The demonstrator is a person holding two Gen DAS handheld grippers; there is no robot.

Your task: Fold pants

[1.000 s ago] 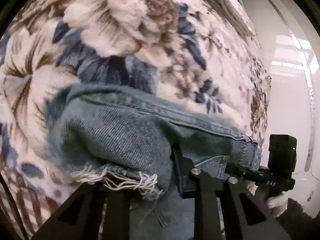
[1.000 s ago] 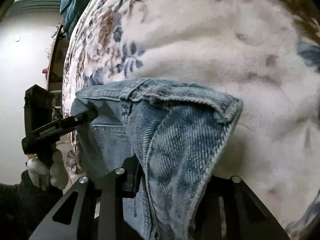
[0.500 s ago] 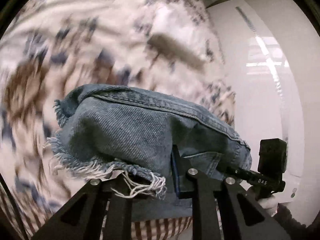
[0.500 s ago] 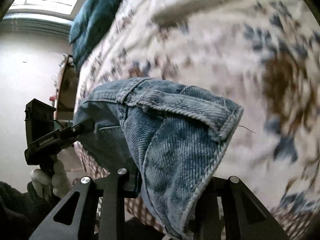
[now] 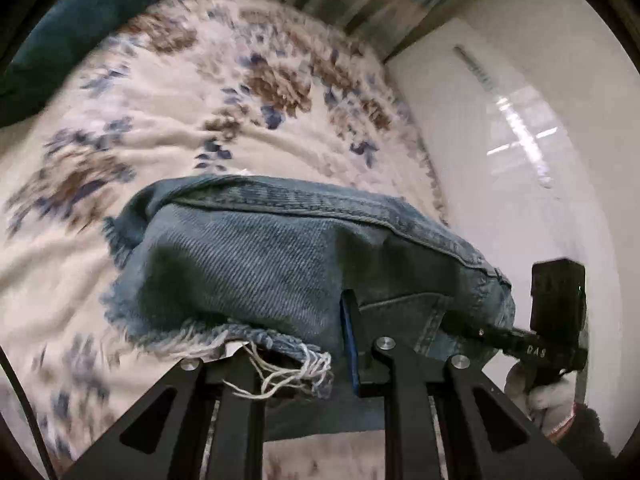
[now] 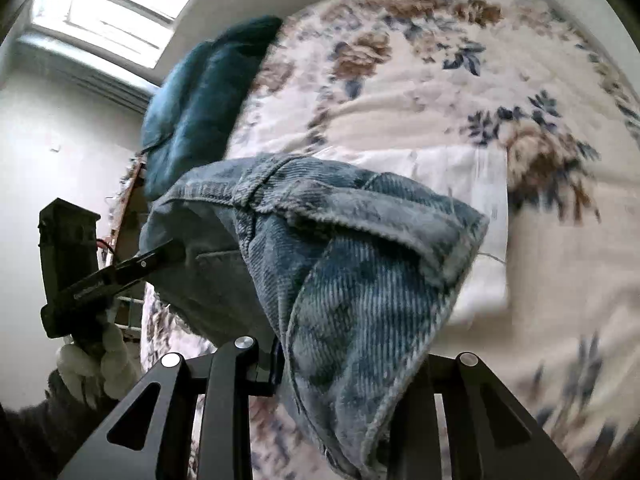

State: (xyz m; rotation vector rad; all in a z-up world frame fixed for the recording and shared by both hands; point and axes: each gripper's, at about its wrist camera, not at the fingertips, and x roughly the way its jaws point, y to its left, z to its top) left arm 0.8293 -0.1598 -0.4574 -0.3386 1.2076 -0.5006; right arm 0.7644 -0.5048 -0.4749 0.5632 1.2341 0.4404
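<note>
- We hold the jeans [image 5: 260, 264] up off the bed, stretched between our two claws, above a flowered blanket [image 5: 160, 128].
- Our left gripper [image 5: 296, 364] is clamped on the denim near a frayed hem [image 5: 224, 336]; white threads hang over its fingers [image 5: 360, 344].
- Our right gripper [image 6: 344, 364] is clamped on a thick folded edge of the jeans [image 6: 360, 280], which drapes over and between its fingers.
- From the left wrist view, the right gripper [image 5: 460, 322] bites the far corner of the denim, held by a white-gloved hand [image 5: 536, 396].
- From the right wrist view, the left gripper [image 6: 172, 252] pinches the opposite corner, with its gloved hand [image 6: 96, 364] below.
- A dark teal pillow [image 6: 204, 92] lies at the head of the bed, well apart from the jeans.
- A white folded cloth [image 6: 460, 208] rests on the blanket behind the denim.
</note>
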